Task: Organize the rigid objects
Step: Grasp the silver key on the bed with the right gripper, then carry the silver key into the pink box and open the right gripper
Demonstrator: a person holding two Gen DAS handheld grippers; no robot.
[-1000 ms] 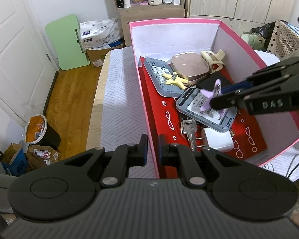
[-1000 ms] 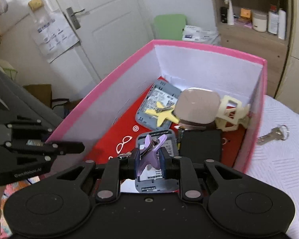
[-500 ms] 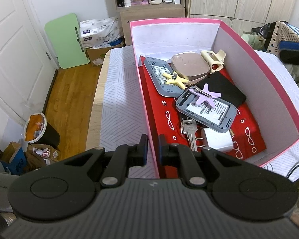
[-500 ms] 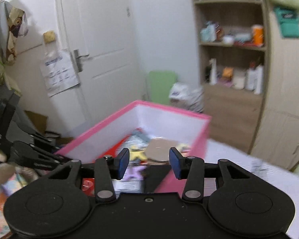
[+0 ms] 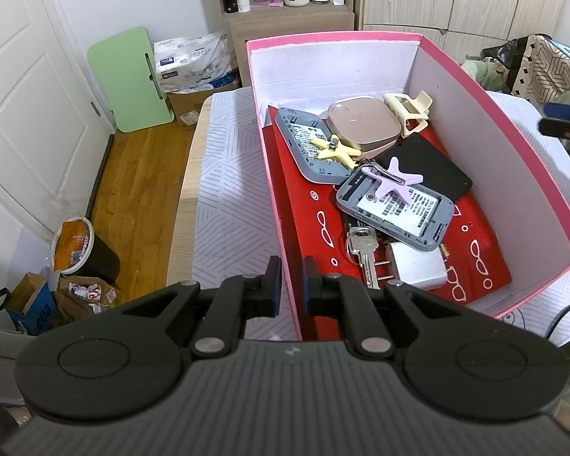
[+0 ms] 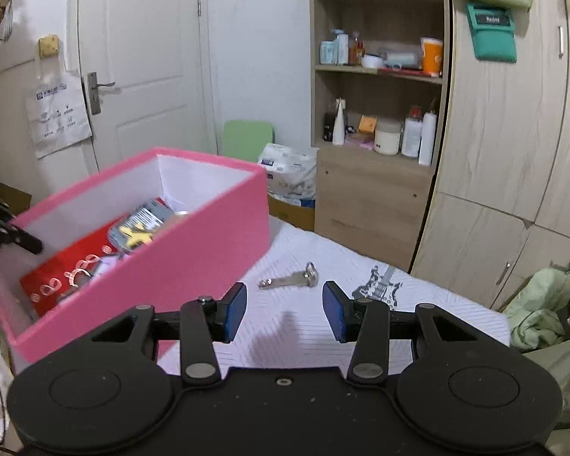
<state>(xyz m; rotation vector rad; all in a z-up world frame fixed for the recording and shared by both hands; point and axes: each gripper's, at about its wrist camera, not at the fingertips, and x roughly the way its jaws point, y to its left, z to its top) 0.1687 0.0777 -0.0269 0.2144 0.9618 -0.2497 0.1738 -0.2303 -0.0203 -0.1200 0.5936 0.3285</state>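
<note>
The pink box [image 5: 361, 36] stands on the table, and my left gripper [image 5: 291, 285] is shut on its near left wall. Inside lie a purple star clip [image 5: 393, 182] on a grey device [image 5: 418, 216], a yellow star clip [image 5: 336, 150], a cream claw clip [image 5: 408, 112], keys [image 5: 361, 250] and a white charger [image 5: 418, 269]. My right gripper [image 6: 284, 309] is open and holds nothing, outside the box [image 6: 171, 266] to its right. A single key [image 6: 288, 280] lies on the cloth just beyond its fingertips.
A white patterned cloth [image 6: 361, 288] covers the table. A shelf unit [image 6: 376, 133] and wardrobe doors [image 6: 513, 152] stand behind it. Green fabric [image 6: 539, 311] lies at the right. A bin [image 5: 79, 247] and bags sit on the floor to the left.
My right gripper let go of the purple star clip onto the grey device, opened, and drew out of the box to the right, towards the key. The left gripper stayed put.
</note>
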